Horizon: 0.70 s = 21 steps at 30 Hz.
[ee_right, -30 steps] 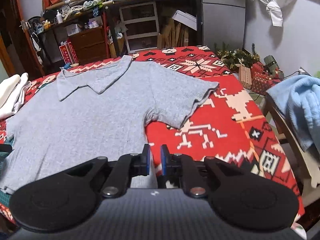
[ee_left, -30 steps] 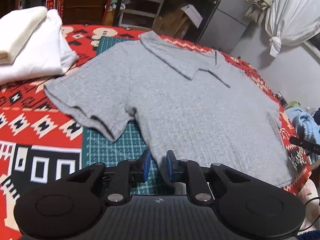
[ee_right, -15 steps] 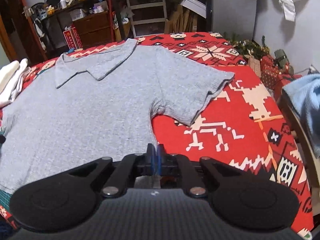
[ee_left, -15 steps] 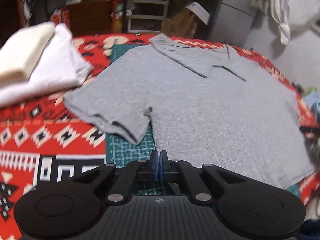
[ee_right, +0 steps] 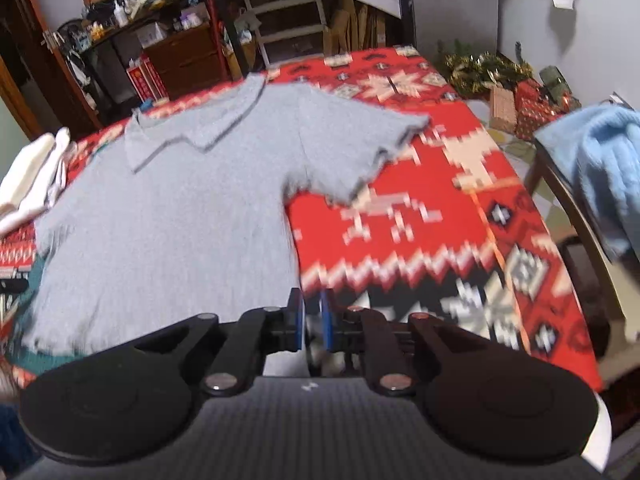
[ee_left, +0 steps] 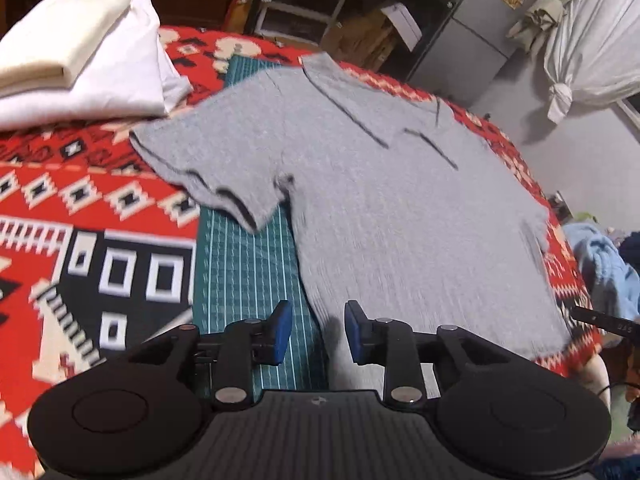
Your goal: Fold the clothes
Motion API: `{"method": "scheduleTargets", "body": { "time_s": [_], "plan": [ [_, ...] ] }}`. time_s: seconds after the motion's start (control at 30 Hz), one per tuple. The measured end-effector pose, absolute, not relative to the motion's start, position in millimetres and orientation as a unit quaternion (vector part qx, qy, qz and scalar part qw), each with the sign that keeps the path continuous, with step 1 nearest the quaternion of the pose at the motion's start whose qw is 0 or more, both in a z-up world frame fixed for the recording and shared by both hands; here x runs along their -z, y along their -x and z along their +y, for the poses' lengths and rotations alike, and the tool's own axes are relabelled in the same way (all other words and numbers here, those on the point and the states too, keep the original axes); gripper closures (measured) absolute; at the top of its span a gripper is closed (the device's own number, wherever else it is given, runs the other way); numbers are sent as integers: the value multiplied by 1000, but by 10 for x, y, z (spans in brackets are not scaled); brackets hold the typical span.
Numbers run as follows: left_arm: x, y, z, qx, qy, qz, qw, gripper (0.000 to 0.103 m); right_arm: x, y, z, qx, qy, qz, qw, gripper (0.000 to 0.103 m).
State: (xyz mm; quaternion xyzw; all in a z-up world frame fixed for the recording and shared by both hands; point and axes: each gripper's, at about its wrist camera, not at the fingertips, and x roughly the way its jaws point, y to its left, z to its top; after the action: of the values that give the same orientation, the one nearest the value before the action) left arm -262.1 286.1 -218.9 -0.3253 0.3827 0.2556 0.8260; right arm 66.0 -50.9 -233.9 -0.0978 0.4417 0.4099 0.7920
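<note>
1. Fingers of the left gripper [ee_left: 314, 331] are spreading apart right now. The bottom corner of the gray shirt [ee_left: 380, 200] sits in the gap between them, but the blue pads do not press on it.
2. Fingers of the right gripper [ee_right: 311, 319] are also opening, with only a thin gap. The other bottom corner of the shirt lies just at their tips. Nothing seems to be pinched there, though the picture is blurry.
3. From both pairs of fingers the shirt stretches straight ahead. Its bottom edge is nearest and its collar is farthest away.
4. Long way of the shirt runs from the fingers to the collar, so a fold from bottom to top would go forward, away from the fingers.
5. Each hand is next to its own corner. Neither hand is closer than the other, I think.
6. One sleeve sticks out to the left of the left fingers, over the green mat [ee_left: 240, 272]. The other sleeve sticks out to the right, over the red blanket [ee_right: 420, 232].
7. Far off to the left of the fingers rests a pile of white folded clothes [ee_left: 80, 72].
</note>
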Motion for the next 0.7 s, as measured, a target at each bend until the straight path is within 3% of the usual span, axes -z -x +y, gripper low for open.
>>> {"method": "scheduleTargets", "body": {
  "time_s": [0.7],
  "plan": [
    [2259, 2533, 2510, -242, 285, 446, 813, 78, 2469, -427, -719, -405, 97, 458, 786, 84]
  ]
}}
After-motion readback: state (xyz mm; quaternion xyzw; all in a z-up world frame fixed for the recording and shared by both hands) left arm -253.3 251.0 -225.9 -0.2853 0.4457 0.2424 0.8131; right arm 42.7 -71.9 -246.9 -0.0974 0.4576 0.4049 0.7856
